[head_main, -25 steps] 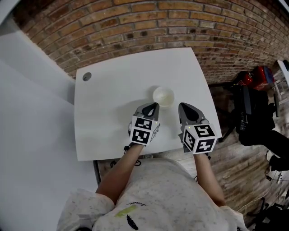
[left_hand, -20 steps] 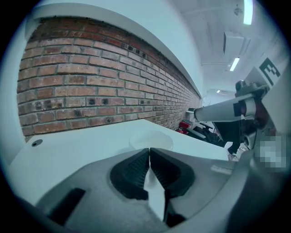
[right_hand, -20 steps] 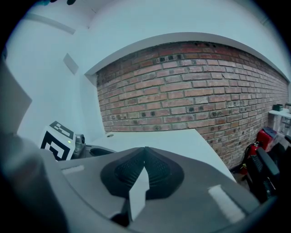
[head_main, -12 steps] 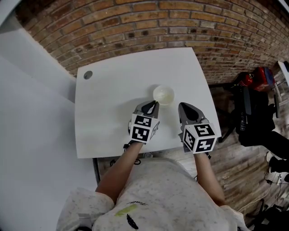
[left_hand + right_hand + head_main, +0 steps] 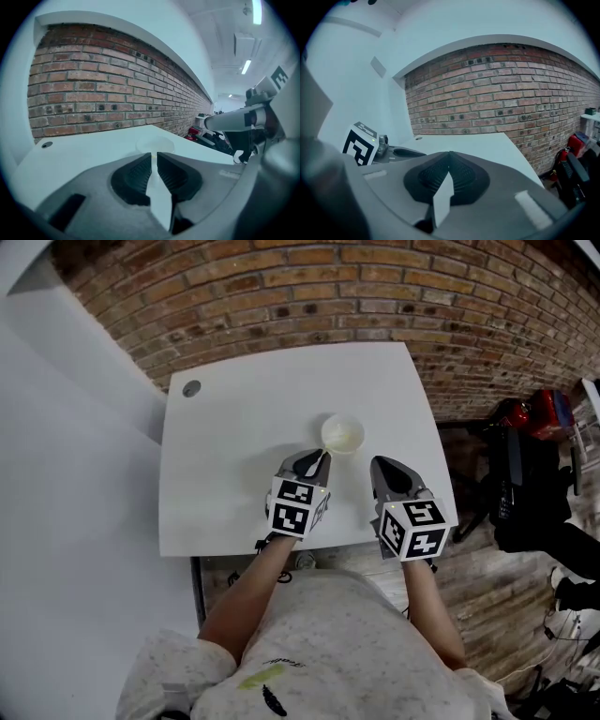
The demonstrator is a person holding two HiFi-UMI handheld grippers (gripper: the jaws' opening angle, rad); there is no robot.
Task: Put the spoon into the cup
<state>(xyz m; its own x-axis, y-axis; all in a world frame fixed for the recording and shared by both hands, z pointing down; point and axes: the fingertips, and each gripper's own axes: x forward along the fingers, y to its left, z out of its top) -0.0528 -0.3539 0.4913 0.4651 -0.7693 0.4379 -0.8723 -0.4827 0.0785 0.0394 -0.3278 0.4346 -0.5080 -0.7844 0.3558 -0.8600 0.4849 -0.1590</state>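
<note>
My left gripper pinches the thin white spoon just short of the round white cup; I'd centre it over the cup before releasing; right gripper closed, empty

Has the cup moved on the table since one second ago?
No. The cup keeps the same place on the table, between its round hole and right edge; only the camera view shifted.

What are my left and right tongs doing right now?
Left tongs: closed on the white spoon.
Right tongs: closed, holding nothing.
</note>
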